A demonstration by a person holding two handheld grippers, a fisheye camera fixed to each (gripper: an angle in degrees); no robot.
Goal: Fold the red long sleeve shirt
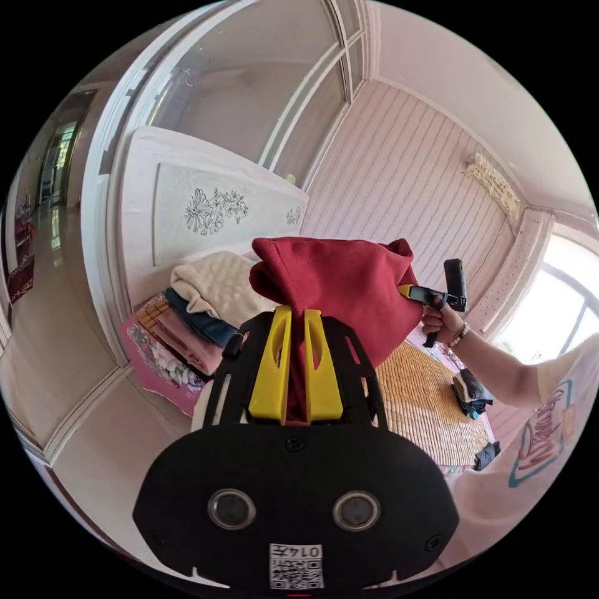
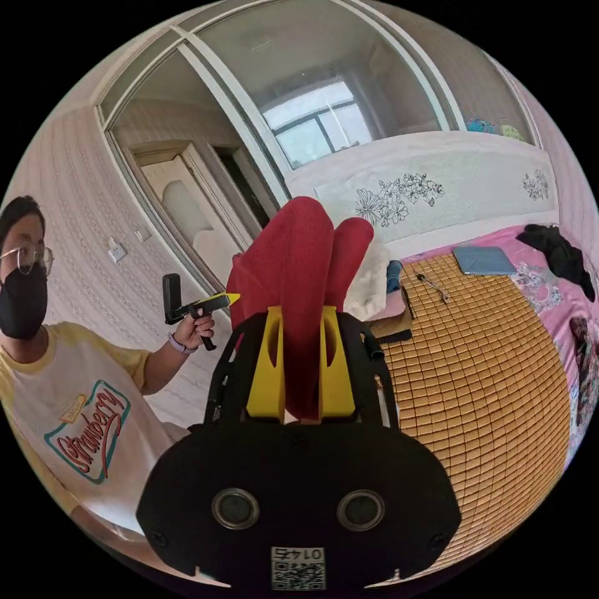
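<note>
Red shirt (image 1: 337, 281) aloft, pinched in left claw (image 1: 298, 318), right claw (image 2: 299, 315)

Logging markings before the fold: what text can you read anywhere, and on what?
"Strawberry": red script in the T-shirt print on the person's chest, right gripper view.
Small banner word above it: too small to read.
Left housing sticker and right housing sticker: a square code and small upside-down digits, not reliably readable.
</note>
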